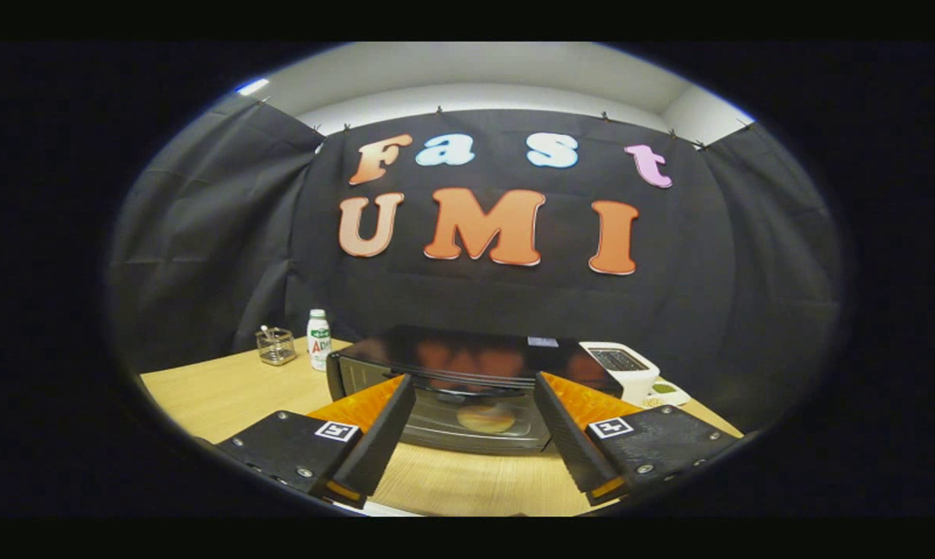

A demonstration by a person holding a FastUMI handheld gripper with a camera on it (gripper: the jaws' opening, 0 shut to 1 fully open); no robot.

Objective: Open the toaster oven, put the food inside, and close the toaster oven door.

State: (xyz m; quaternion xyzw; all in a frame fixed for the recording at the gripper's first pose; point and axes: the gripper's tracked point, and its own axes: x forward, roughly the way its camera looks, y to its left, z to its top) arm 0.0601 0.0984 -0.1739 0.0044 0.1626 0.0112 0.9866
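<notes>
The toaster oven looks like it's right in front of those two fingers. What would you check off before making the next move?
1. Gripper fingers open, nothing held: ok.
2. Toaster oven just ahead of the fingers, centred between them: ok.
3. Door shut: looks shut, its glass faces the fingers: ok.
4. Food inside: a roundish orange shape shows through the glass; whether it is food or a reflection: cannot tell.
5. Wooden table between fingers and oven bare: ok.
6. Small bottle, glass cup and white appliance sit beside the oven, apart from the door's path: ok.
</notes>
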